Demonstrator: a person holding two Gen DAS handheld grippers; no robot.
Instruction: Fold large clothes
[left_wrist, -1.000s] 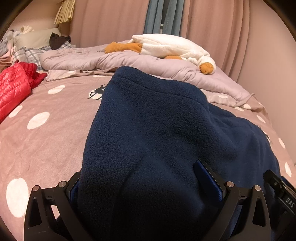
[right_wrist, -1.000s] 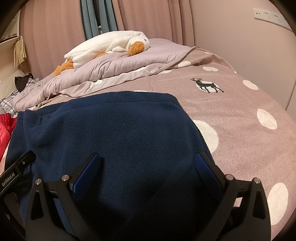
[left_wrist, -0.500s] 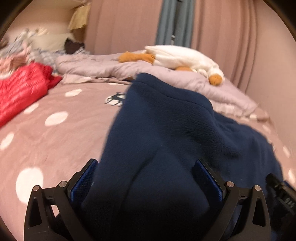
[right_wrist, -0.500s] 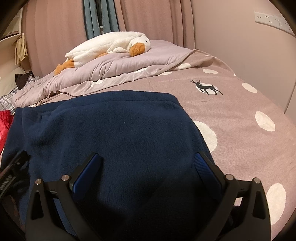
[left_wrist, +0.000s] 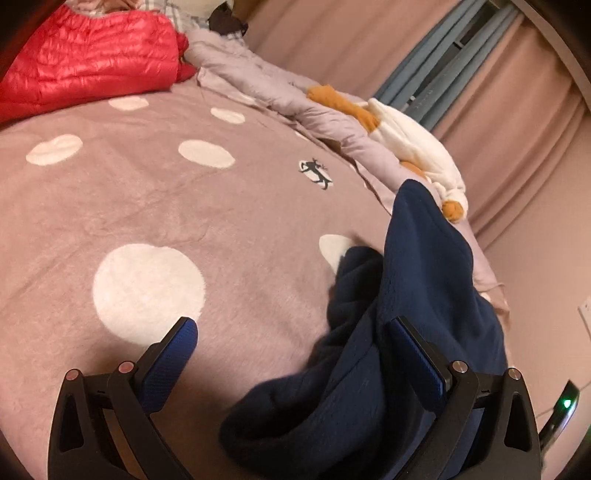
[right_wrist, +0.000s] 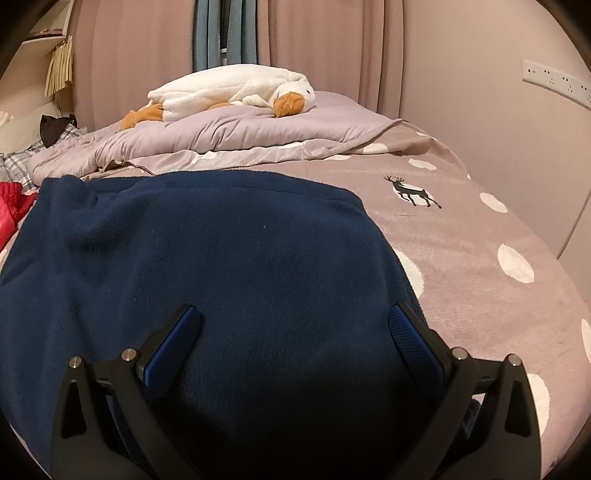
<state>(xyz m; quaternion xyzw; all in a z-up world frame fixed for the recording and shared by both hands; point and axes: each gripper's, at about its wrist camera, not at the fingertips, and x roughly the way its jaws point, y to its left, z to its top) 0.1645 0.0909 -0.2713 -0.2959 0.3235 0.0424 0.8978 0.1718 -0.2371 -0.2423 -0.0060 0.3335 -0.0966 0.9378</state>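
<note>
- Looking along your left hand-held gripper (left_wrist: 291, 343), you had its blue fingers (left_wrist: 170, 354) spread wide and clamped on nothing; the navy fleece garment (left_wrist: 417, 295) lay bunched against the right finger and partly between the two, with a raised fold running off toward the far side of the bed (left_wrist: 147, 199).
- Judging from that, you were mid-fold: the left edge of the fleece looked gathered toward the middle but not laid flat. Your next move called for taking that loose fold and spreading it evenly over the rest.
- On this side the red puffer jacket (left_wrist: 88, 62) sat well apart at the far corner, and the plush goose (left_wrist: 413, 147) lay on the lilac quilt (left_wrist: 280, 96) beyond the fleece; neither blocked you.
- Looking along your right hand-held gripper (right_wrist: 293, 332), you had its fingers equally wide apart over the fleece, holding nothing that I could see; whether the tips touched the fabric I could not tell.
- Here the garment lay broad and mostly flat across the near bed, its left part rumpled. The quilt edge sat just beyond its far hem, so a forward fold could have snagged there.
</note>
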